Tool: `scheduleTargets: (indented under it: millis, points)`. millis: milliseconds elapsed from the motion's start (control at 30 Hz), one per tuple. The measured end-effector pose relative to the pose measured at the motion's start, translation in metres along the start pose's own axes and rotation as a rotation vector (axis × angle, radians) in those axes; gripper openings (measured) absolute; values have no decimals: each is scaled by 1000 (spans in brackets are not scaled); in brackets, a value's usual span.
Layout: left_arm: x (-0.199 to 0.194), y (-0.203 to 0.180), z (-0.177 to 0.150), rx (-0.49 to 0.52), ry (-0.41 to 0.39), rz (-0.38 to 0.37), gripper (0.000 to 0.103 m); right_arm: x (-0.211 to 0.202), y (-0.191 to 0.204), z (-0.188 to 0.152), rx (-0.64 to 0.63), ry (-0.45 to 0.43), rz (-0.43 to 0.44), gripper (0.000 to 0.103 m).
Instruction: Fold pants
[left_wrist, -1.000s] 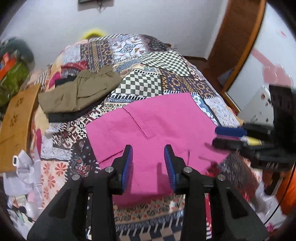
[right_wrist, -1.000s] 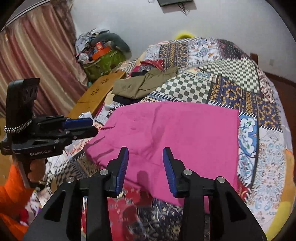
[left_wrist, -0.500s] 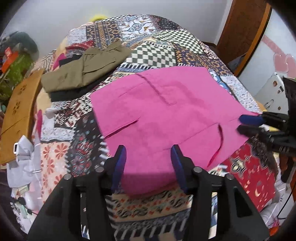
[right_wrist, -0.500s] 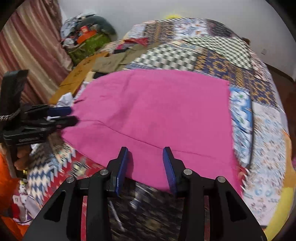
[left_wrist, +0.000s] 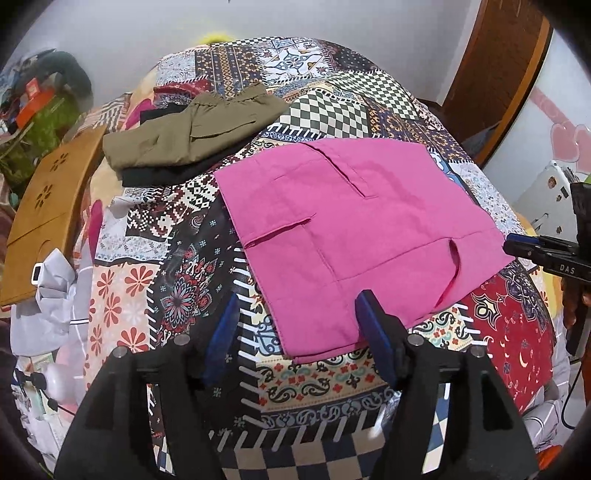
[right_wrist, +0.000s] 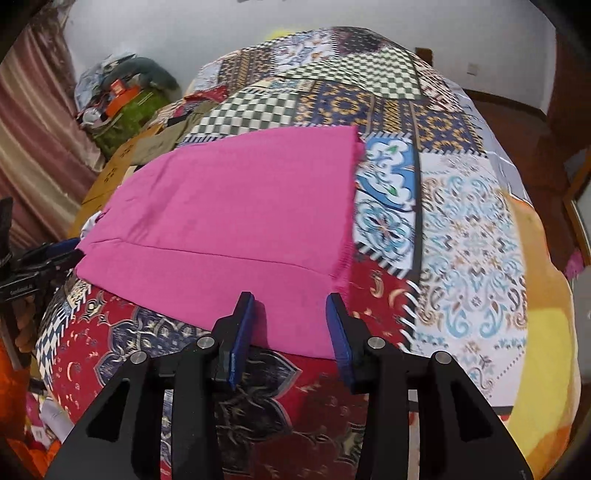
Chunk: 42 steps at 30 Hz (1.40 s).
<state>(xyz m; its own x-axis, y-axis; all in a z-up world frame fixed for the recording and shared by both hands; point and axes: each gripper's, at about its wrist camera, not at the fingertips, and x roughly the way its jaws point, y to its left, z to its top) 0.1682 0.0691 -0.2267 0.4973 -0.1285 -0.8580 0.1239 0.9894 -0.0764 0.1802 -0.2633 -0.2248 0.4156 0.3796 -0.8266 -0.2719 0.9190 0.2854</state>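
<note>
L wrist cam near bed's front-left, R wrist front-right, both fwd, sharing pink pants (left_wrist: 354, 221)

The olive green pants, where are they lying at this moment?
In the left wrist view the olive green pants lie folded at the upper left on the patchwork bedspread, on top of a black garment, beyond the pink pants.

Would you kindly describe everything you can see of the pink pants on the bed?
The pink pants look like thin woven cloth, spread flat and mostly smooth on the patchwork quilt. Seams, a slit pocket and faint creases show on top. The near edge lies by the foot of the bed, between the open jaws of both the left gripper and the right gripper. Neither gripper grips the cloth.
</note>
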Motion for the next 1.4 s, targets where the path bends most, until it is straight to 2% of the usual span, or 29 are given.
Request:
scheduleTargets:
  millis: [133, 267, 467, 567, 600, 633, 833, 1000, 1067, 1167, 1233, 1300, 1367, 1400]
  points:
    - [-5, 2, 3, 20, 2, 33, 67, -4, -5, 0, -4, 22, -21, 39]
    - [-12, 12, 15, 8, -18, 107, 67, -10, -10, 9, -18, 29, -49, 39]
    - [-8, 39, 52, -77, -39, 146, 67, -21, -15, 41, -15, -39, -33, 41]
    - [2, 47, 72, -95, -27, 125, 70, -19, -16, 64, -22, -71, -40, 46]
    - [7, 49, 78, -102, -24, 117, 70, -17, -16, 72, -25, -83, -40, 53]
    - [15, 53, 86, -113, -16, 107, 70, -15, -17, 81, -31, -102, -40, 56]
    - [65, 68, 112, -164, 70, 73, 70, 18, -18, 119, -70, -91, -25, 56]
    - [93, 73, 112, -200, 126, 36, 70, 57, -30, 145, -85, -56, -30, 56]
    - [97, 69, 108, -181, 131, 21, 70, 75, -35, 152, -88, -34, -38, 56]
    - [98, 63, 105, -144, 112, 36, 71, 101, -45, 161, -70, 9, -34, 56]
    - [97, 64, 105, -143, 110, 24, 67, 118, -53, 165, -49, 35, -30, 56]
    - [98, 65, 106, -153, 118, -15, 52, 130, -59, 167, -34, 58, -22, 56]
    - [97, 63, 106, -152, 117, -30, 43, 141, -63, 167, -23, 81, 1, 45]
    - [97, 60, 107, -138, 111, -24, 33, 146, -63, 166, -22, 92, 12, 34]
